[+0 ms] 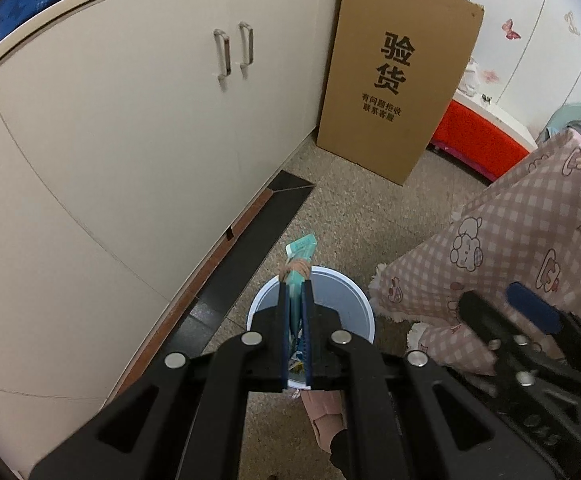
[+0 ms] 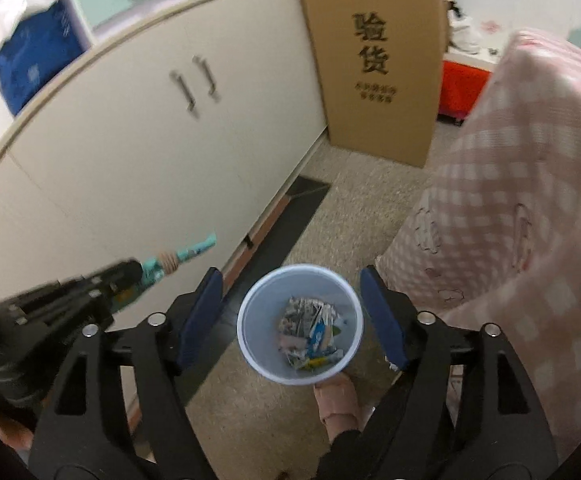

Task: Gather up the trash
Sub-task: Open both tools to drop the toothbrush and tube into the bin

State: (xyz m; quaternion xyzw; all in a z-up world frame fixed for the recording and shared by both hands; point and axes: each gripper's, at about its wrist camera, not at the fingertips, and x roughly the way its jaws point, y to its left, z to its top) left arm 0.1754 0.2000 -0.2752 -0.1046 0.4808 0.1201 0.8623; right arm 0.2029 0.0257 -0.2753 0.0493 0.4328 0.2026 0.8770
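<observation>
Left wrist: wrapper (image 1: pixel 299 264) in left tongs (image 1: pixel 295 292)

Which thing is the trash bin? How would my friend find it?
Find the long cream cabinet with the tall cardboard box leaning at its end. On the speckled floor before them, beside the pink checked cloth, stands the trash bin. It is the only round white tub, with crumpled wrappers inside.

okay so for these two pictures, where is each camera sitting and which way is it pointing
Left wrist: rides the left gripper, facing down-forward past its shut fingers, which clamp a teal wrapper above the bin; the right gripper shows.
Right wrist: rides the open right gripper, looking into the bin; the person's foot shows.
Shared: bin, cabinet, cardboard box.
</observation>
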